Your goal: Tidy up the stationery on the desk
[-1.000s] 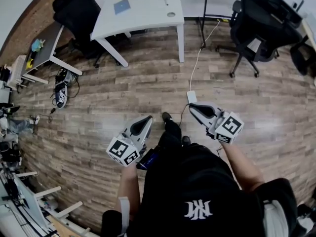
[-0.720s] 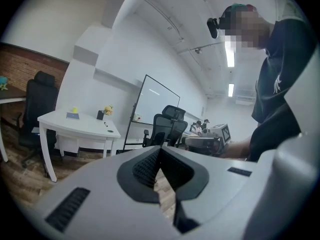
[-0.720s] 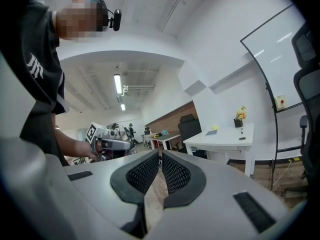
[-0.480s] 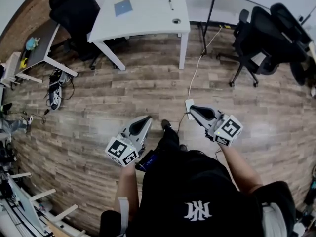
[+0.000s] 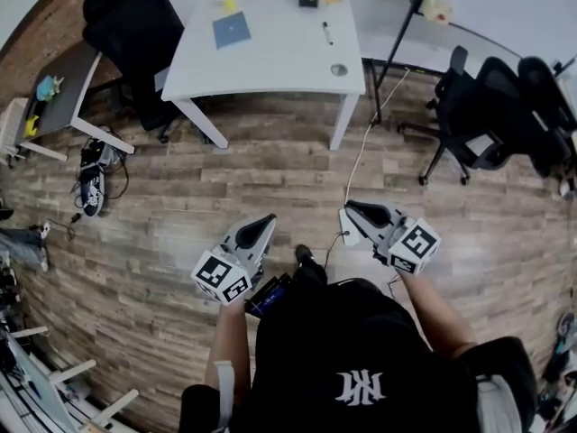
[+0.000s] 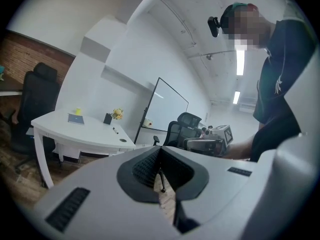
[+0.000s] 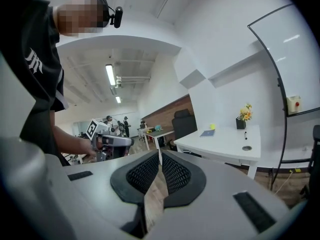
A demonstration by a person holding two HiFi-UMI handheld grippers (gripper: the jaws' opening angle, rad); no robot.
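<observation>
Grey and empty, the left gripper point(image 5: 267, 219) and right gripper point(image 5: 350, 207) each have jaws closed tip to tip above the wood floor point(image 5: 225, 179), well short of the white surface point(image 5: 270, 61) bearing a pen point(image 5: 328, 33), a blue notebook point(image 5: 232, 30) and an unidentifiably small yellow thing point(image 5: 229, 4).

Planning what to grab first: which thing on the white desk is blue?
The notebook, lying flat toward the left of the desk. The pen is dark and thin, and the small item behind the notebook is yellow.
</observation>
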